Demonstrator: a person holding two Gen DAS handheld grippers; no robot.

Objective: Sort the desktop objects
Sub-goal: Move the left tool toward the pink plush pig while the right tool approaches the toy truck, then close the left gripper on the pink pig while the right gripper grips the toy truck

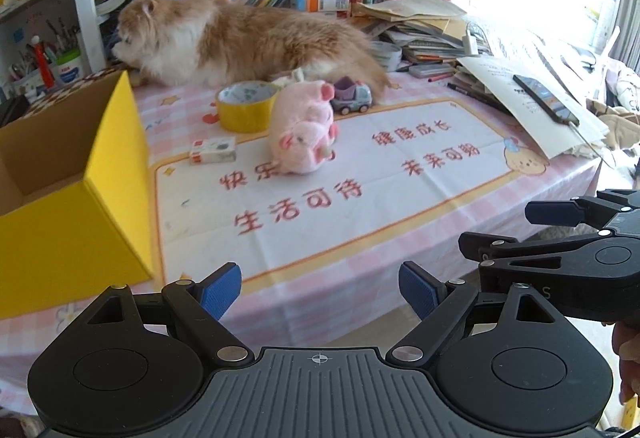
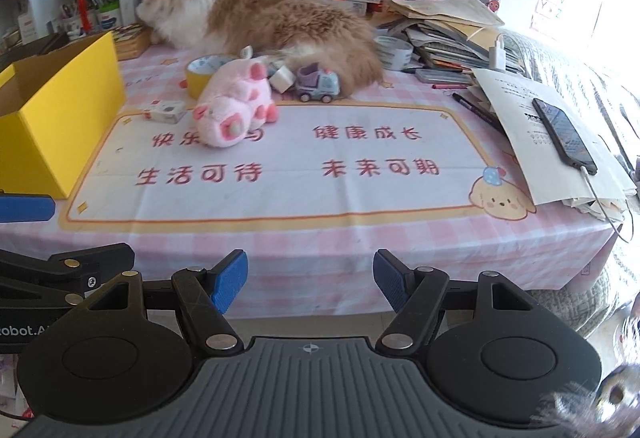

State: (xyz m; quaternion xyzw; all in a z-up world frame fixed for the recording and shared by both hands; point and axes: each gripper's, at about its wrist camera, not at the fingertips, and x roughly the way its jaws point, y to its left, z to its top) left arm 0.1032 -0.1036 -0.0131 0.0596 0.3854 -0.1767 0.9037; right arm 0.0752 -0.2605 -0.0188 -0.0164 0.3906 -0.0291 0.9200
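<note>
On the pink tablecloth lie a pink plush pig (image 1: 304, 130) (image 2: 234, 106), a yellow tape roll (image 1: 246, 106) (image 2: 204, 72), a small toy car (image 1: 354, 98) (image 2: 318, 82) and a little white carton (image 1: 213, 151) (image 2: 166, 111). An open yellow box (image 1: 80, 198) (image 2: 52, 118) stands at the left. My left gripper (image 1: 320, 290) hovers open over the table's near edge, nothing between its blue pads. My right gripper (image 2: 310, 280) is open and empty too, beside it on the right (image 1: 512, 228). All the objects lie well beyond both grippers.
A fluffy orange-and-white cat (image 1: 240, 42) (image 2: 260, 14) lies across the back of the table, right behind the toys. Stacked papers with a phone (image 1: 546, 98) (image 2: 564, 134) fill the right side. Books line the shelf behind. A white tape roll (image 2: 394, 50) sits by the cat's tail.
</note>
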